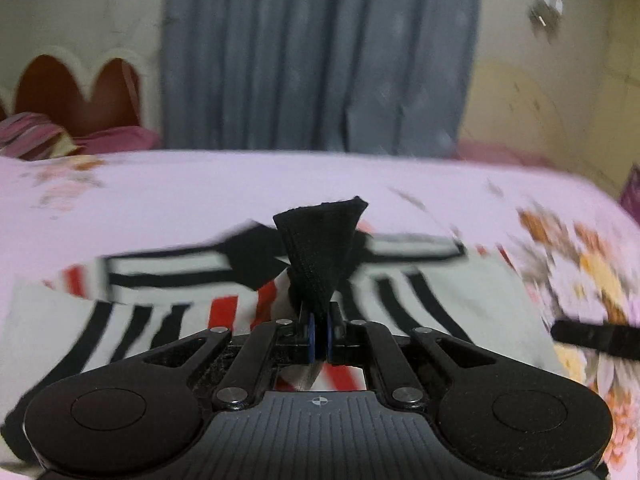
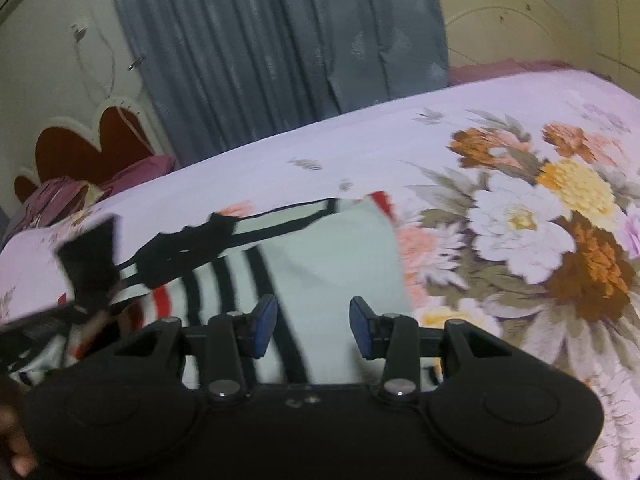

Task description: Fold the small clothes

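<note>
A small white garment point(image 1: 460, 300) with black and red stripes and black trim lies on the bed. My left gripper point(image 1: 319, 338) is shut on a black edge of the garment point(image 1: 320, 248), which sticks up between the fingers. In the right wrist view the garment point(image 2: 320, 264) lies spread in front of my right gripper point(image 2: 313, 328), which is open and empty just above the white cloth. The left gripper with its black pinch of cloth point(image 2: 90, 264) shows at the left of that view.
The bed sheet point(image 2: 520, 220) is pale pink with large flower prints on the right. A grey curtain point(image 1: 320, 52) hangs behind the bed. A headboard point(image 1: 76, 88) and purple pillows point(image 1: 36, 136) are at far left. The right gripper's finger point(image 1: 596, 338) shows at the right.
</note>
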Demonstrator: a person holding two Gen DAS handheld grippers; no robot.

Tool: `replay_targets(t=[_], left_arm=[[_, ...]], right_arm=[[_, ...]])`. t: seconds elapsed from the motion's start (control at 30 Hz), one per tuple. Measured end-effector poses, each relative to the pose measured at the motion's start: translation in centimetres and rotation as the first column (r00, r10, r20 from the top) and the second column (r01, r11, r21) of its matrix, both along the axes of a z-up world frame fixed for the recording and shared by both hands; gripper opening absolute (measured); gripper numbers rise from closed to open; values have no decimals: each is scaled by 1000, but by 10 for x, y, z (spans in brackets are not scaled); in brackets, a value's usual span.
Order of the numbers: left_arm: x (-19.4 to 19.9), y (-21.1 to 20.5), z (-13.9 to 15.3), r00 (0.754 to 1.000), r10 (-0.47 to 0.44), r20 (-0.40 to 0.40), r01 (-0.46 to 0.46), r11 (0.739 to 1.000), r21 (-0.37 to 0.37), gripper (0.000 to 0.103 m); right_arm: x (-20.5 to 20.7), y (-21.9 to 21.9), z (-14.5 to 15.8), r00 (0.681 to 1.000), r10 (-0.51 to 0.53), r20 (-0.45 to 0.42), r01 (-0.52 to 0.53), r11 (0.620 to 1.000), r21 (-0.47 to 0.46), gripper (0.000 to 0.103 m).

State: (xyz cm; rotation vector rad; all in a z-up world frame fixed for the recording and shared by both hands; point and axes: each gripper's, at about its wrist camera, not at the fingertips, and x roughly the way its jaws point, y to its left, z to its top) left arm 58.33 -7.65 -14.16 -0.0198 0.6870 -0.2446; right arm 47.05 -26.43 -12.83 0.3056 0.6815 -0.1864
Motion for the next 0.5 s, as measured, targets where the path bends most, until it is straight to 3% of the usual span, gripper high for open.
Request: replay_targets(t=[0.1, 0.2, 0.3, 0.37, 0.43, 0.5], left_arm=[[-13, -44, -14, 998, -50, -35, 52, 998, 45, 4], [-25, -72, -27, 992, -95, -83, 102, 991, 90, 5], [-34, -86, -32, 991, -118, -64, 126, 981, 146, 5], [-35, -91, -33, 987, -149, -61, 156, 978, 140, 16], [-36, -82, -27, 980, -186, -73, 192, 978, 85, 33], [-42, -66, -19, 981, -184, -64, 187, 981, 44, 36]], right_arm=[[-6, -22, -4, 1000, -17, -8, 17, 1000, 19, 40], [-11, -40, -9, 1000, -24, -16, 25, 998, 57, 47], [-13, -50, -13, 1000, -22, -17, 23, 996, 89, 55], [-11, -53, -16, 1000, -16, -19, 18, 992, 123, 55], [-8, -53, -17, 1000, -4, -17, 7, 986, 165, 55], [-2, -49, -17, 1000, 11, -14, -8, 981, 196, 55]])
